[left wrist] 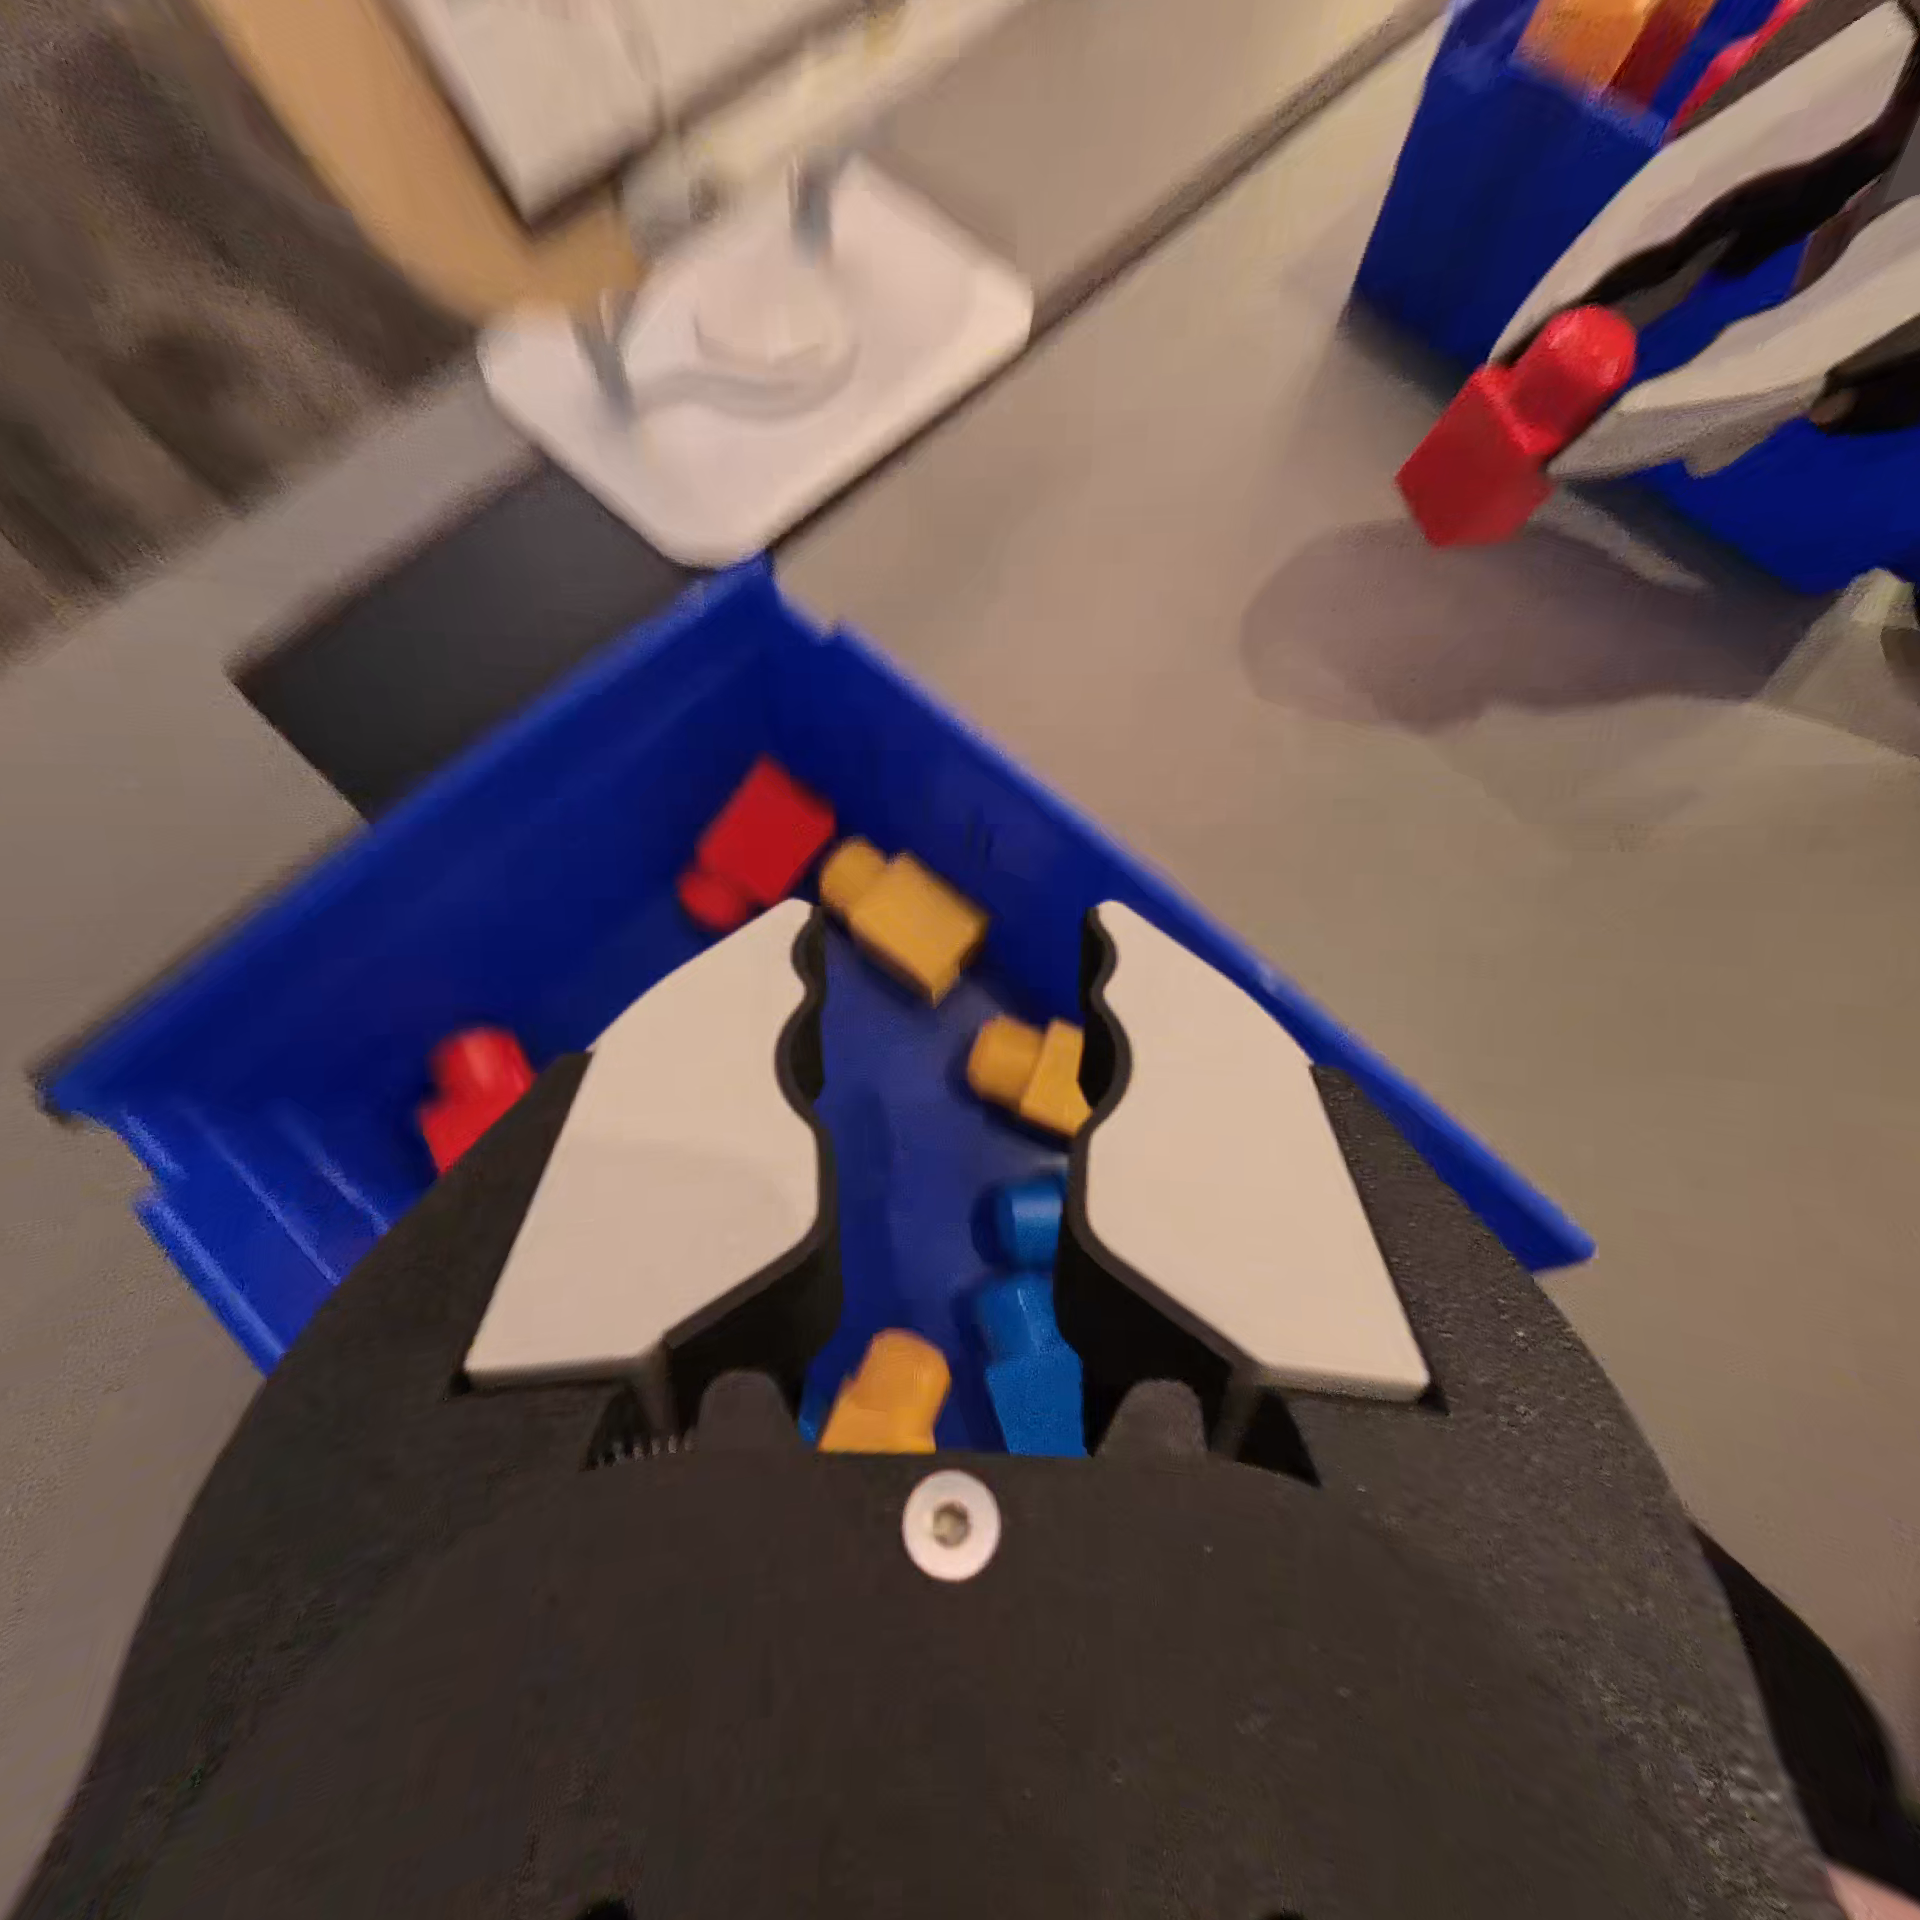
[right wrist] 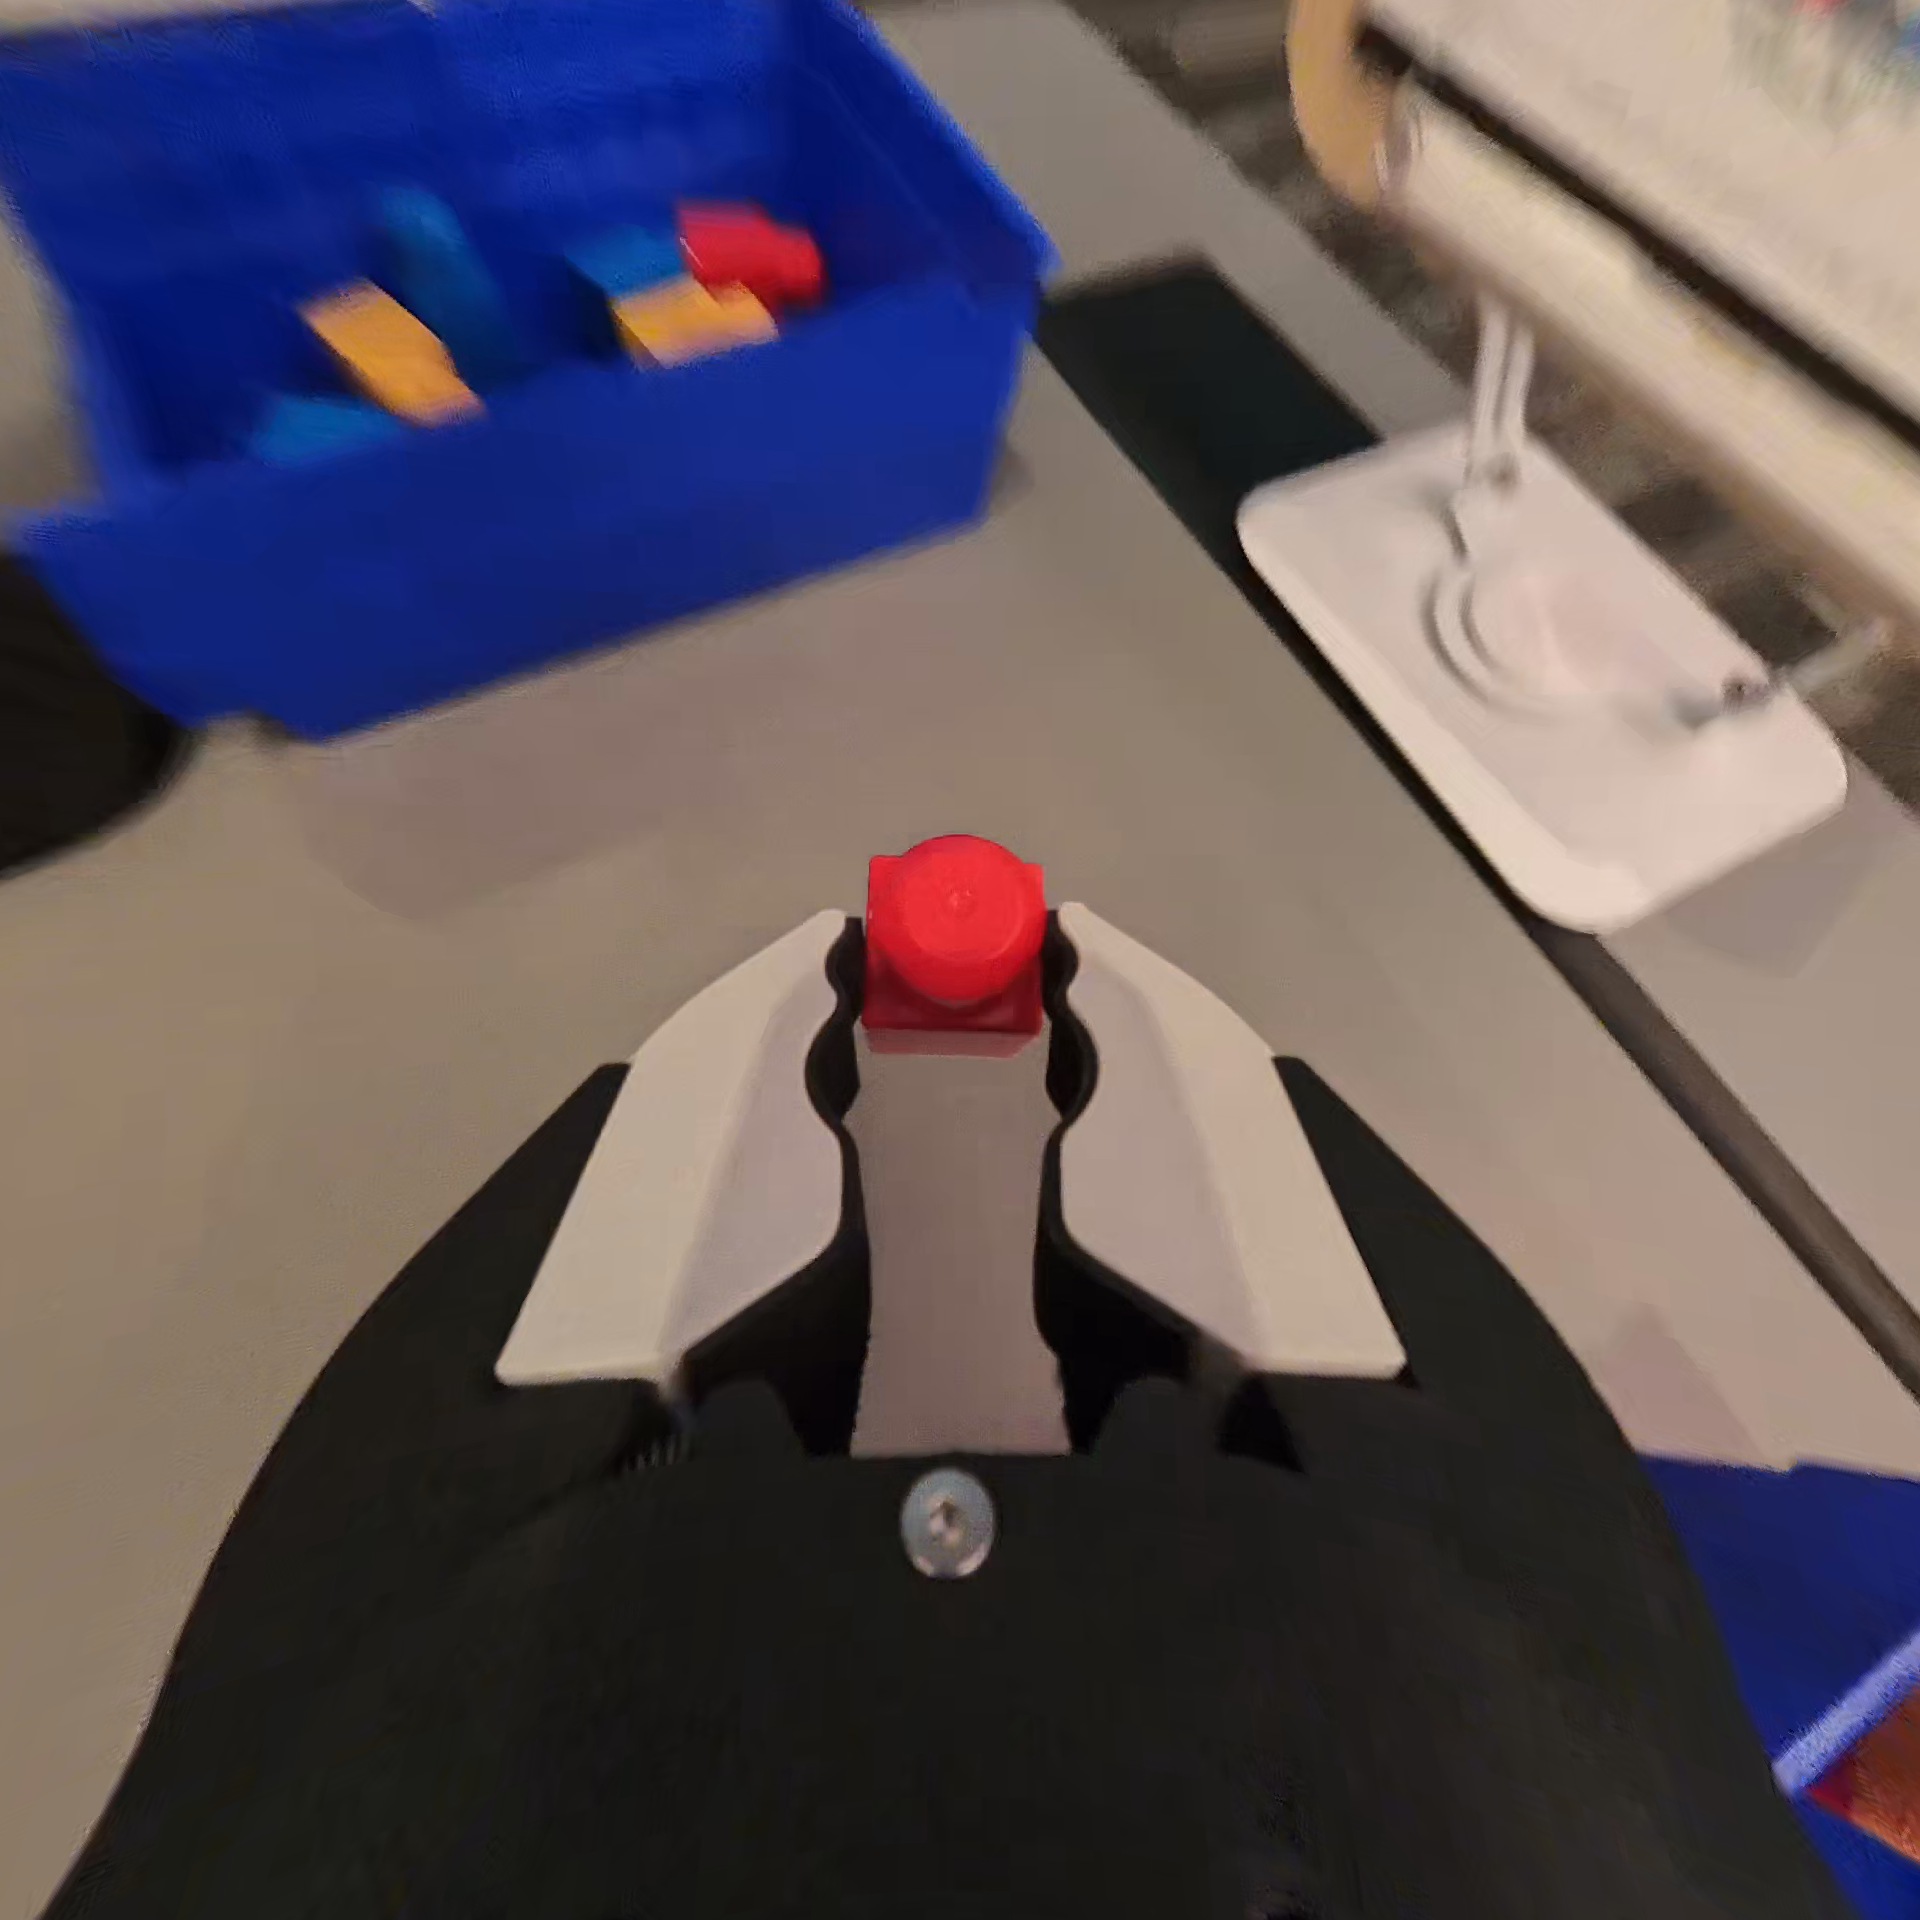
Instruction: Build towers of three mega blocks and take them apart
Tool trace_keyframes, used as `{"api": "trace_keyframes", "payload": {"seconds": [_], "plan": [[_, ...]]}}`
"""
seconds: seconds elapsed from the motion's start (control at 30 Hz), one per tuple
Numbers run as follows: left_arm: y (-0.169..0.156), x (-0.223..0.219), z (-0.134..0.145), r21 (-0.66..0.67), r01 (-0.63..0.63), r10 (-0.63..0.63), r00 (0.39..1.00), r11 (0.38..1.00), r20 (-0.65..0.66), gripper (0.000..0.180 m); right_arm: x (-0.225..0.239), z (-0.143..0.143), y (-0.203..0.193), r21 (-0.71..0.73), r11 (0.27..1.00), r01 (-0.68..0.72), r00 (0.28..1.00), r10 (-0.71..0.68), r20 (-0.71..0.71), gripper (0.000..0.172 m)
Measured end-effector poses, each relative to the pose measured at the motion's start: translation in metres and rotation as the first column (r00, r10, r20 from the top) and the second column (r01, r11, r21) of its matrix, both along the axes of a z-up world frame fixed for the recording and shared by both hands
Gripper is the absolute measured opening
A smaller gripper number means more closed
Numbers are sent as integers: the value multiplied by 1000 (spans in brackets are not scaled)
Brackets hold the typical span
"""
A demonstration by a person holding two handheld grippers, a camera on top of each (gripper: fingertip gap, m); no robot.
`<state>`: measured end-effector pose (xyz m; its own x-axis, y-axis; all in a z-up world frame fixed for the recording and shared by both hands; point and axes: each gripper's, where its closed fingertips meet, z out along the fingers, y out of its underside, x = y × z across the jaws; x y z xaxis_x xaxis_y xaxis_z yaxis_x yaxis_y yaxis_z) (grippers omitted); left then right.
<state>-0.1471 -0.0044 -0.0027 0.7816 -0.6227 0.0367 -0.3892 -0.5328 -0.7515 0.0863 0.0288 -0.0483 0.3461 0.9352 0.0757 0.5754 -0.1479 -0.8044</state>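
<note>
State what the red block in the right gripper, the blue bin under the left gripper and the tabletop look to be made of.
Red block: moulded plastic, slight sheen on its rounded stud. Blue bin: rigid plastic, thin uniform walls, though blurred. Tabletop: smooth matte grey, probably laminate; the material is not certain.

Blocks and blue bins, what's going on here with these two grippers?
A person is working two handheld grippers over a grey table. The right gripper is shut on a red mega block, held above the table, its stud facing the camera. The left gripper is open and empty, poised over a blue bin of loose red, yellow and blue blocks. No tower is visible yet.
</note>
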Motion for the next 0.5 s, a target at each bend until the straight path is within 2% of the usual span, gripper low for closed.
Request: {"api": "trace_keyframes", "payload": {"seconds": [0.03, 0.1, 0.2, 0.3, 0.43, 0.5], "plan": [[2, -13, -17, -98, -36, 37, 999, 995, 11, 44, 3, -13, 6, -12, 999, 35, 998, -35, 49, 33], [13, -41, -48, -245, -194, 194, 981, 950, -25, 44, 4, -22, 11, 1, 996, 89, 989, -89, 116, 33], [22, -42, -73, -374, -245, 273, 962, 895, 24, 40, -7, -26, 0, 42, 994, 102, 977, -108, 182, 33], [28, -56, -91, -416, -376, 376, 923, 828, -85, 48, -20, -41, -13, 47, 997, 64, 964, -74, 254, 33], [28, -71, -107, -415, -478, 430, 878, 774, -210, 52, -23, -71, -16, 42, 998, 40, 932, -52, 358, 33], [26, -79, -112, -407, -519, 442, 854, 751, -274, 51, -24, -74, -16, 54, 998, 34, 927, -52, 371, 34]]}}
